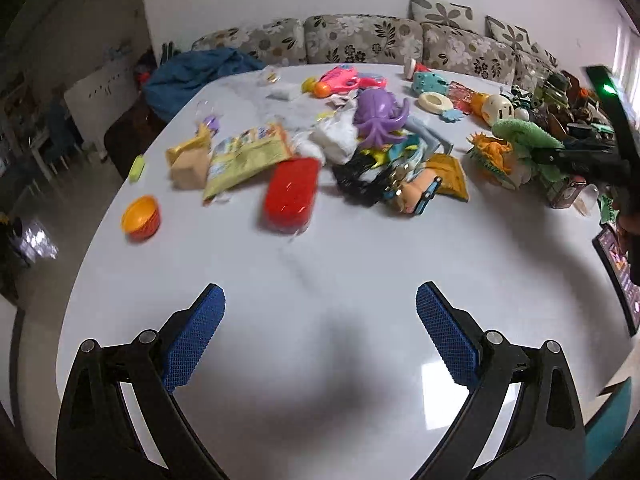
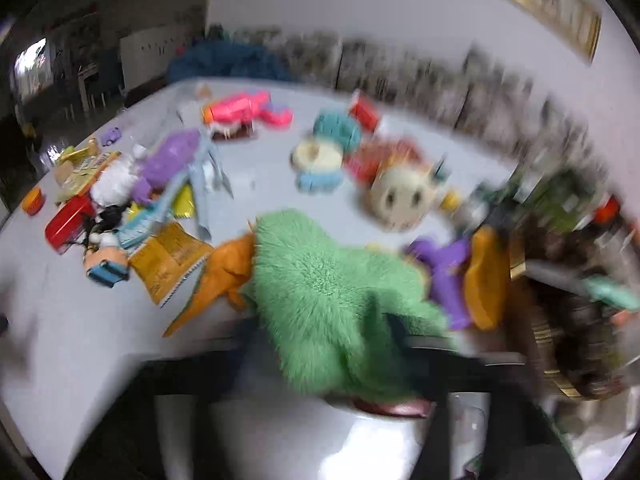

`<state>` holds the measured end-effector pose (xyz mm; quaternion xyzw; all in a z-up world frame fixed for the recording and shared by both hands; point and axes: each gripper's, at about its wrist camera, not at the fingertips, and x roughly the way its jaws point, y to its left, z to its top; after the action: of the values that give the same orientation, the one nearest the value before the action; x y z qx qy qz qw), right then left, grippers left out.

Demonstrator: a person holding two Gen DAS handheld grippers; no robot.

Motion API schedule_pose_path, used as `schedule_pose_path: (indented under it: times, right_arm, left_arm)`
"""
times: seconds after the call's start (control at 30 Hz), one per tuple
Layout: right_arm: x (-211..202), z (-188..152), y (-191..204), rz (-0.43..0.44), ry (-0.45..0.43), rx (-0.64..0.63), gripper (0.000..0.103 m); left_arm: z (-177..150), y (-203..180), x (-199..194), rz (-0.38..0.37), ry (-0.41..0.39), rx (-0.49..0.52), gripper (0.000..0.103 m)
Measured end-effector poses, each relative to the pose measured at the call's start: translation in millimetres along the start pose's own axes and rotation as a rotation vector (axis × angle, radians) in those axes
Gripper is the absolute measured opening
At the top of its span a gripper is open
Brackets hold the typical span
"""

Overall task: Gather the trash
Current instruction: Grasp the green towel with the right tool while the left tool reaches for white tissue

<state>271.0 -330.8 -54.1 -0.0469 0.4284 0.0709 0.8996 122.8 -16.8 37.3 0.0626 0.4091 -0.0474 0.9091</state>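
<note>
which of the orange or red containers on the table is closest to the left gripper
The small orange bowl, alone near the table's left edge. The red box lies farther in, against the yellow snack wrapper at the toy pile's front. The left gripper is open and empty.

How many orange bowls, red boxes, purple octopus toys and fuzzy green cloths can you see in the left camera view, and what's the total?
orange bowl: 1
red box: 1
purple octopus toy: 1
fuzzy green cloth: 1
Total: 4
</note>
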Motion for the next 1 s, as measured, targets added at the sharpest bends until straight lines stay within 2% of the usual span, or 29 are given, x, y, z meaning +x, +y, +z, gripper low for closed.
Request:
schedule_pose_path:
  times: [0.07, 0.2, 0.3, 0.37, 0.43, 0.53, 0.67, 0.8, 0.93, 1.0]
  right_arm:
    - [-13, -1, -8, 0.061, -0.063, 0.057, 0.009]
    - [-87, -17, -22, 0.19, -0.254, 0.177, 0.009]
    - [-150, -34, -25, 0.233, -0.378, 0.184, 0.009]
    - [-185, -51, -24, 0.226, -0.425, 0.166, 0.009]
    - [-211, -72, -23, 0.212, -0.441, 0.15, 0.009]
    - [-228, -99, -27, 0.202, -0.428, 0.162, 0.009]
    - [-228, -128, -38, 0.174, -0.402, 0.198, 0.01]
    - [-219, -149, -52, 0.16, -0.38, 0.247, 0.01]
    - [-207, -158, -62, 0.175, -0.37, 0.28, 0.01]
    - [-201, -162, -66, 0.189, -0.366, 0.298, 0.01]
  left_arm:
    - [5, -6, 3, 0.02, -0.005, 0.016, 0.094]
    - [11, -15, 7, 0.03, -0.009, 0.025, 0.094]
    - [13, -26, 8, 0.039, -0.019, 0.04, 0.094]
    - [15, -37, 9, 0.037, -0.027, 0.054, 0.094]
    - [17, -54, 10, 0.026, -0.035, 0.072, 0.094]
    - [20, -79, 14, 0.022, -0.053, 0.105, 0.094]
    - [27, -116, 23, -0.02, -0.054, 0.141, 0.094]
    - [34, -138, 34, -0.045, -0.035, 0.148, 0.094]
    - [45, -146, 45, -0.154, -0.006, 0.063, 0.094]
    - [52, -152, 55, -0.179, 0.017, 0.024, 0.094]
